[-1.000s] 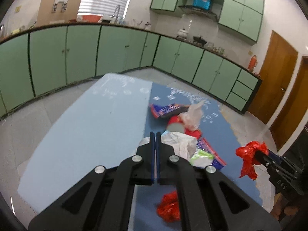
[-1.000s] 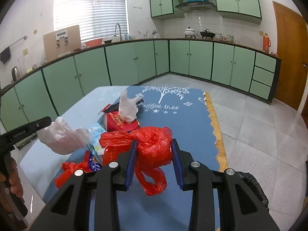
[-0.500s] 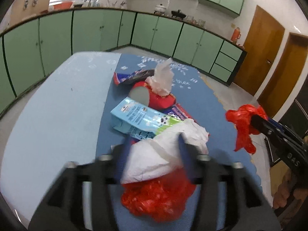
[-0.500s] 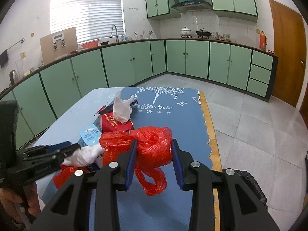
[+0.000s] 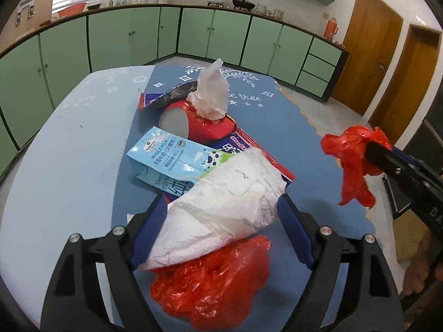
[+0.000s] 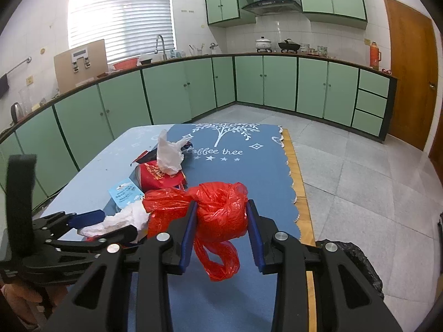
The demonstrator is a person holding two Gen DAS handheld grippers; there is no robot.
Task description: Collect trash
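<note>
My right gripper (image 6: 221, 238) is shut on a knotted red plastic bag (image 6: 218, 215), held above the blue mat; it also shows in the left wrist view (image 5: 354, 152). My left gripper (image 5: 221, 232) is open, its jaws wide on either side of a crumpled white paper wad (image 5: 221, 213) that lies over a second red plastic bag (image 5: 213, 282). Beyond lie a blue milk carton (image 5: 166, 160), a red tissue pack (image 5: 210, 124) with a white tissue (image 5: 213, 94) sticking up, and dark snack wrappers (image 5: 166, 98).
The trash lies on a blue mat (image 6: 235, 166) on a light blue table (image 5: 69, 152). A black trash bag (image 6: 357, 257) sits by the table's right side. Green kitchen cabinets (image 6: 277, 83) ring the room.
My left gripper was shut and raised; it has come down over the trash pile and opened wide around the white paper wad. My right gripper keeps holding the red bag, barely moving.
</note>
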